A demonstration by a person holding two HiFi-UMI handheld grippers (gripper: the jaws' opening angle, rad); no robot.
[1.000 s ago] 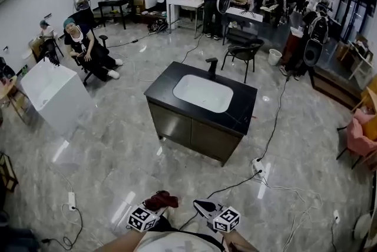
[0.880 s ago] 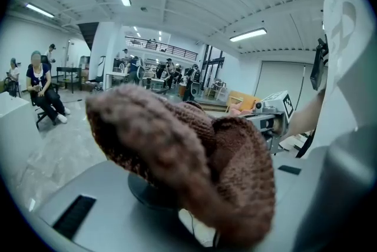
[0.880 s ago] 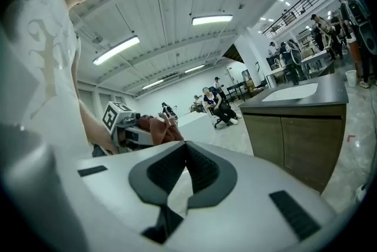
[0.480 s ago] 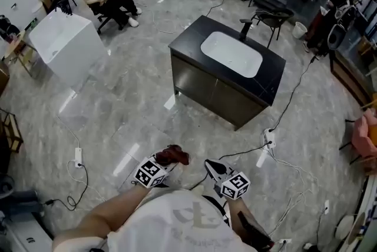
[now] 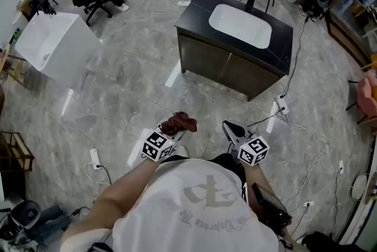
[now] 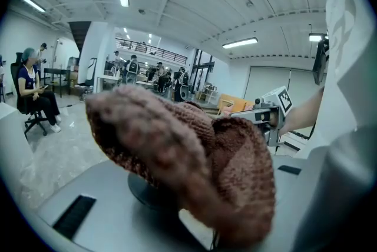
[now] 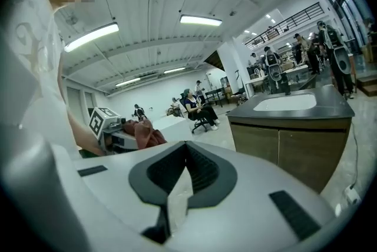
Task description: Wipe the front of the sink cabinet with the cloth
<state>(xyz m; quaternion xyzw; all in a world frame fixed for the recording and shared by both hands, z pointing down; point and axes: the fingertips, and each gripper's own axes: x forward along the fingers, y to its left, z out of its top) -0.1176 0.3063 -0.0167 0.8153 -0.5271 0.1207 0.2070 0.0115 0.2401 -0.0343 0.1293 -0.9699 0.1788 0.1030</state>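
Left gripper (image 5: 168, 133): we clamp the cloth (image 5: 180, 123), ready for wiping.
Right gripper (image 5: 231, 129): closed, empty.
Sink cabinet (image 5: 224, 68): well ahead.

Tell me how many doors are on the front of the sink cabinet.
2. The left door and the right door sit side by side on the cabinet front. The cabinet's far sides are out of view and may hide more.

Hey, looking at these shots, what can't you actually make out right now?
- Left gripper view: the cloth covers the left gripper's jaws, so how they hold it is hidden.
- Head view: the sink cabinet front is too small to show any dirt or streaks.
- Right gripper view: the right gripper's own body hides part of the cabinet's lower front.
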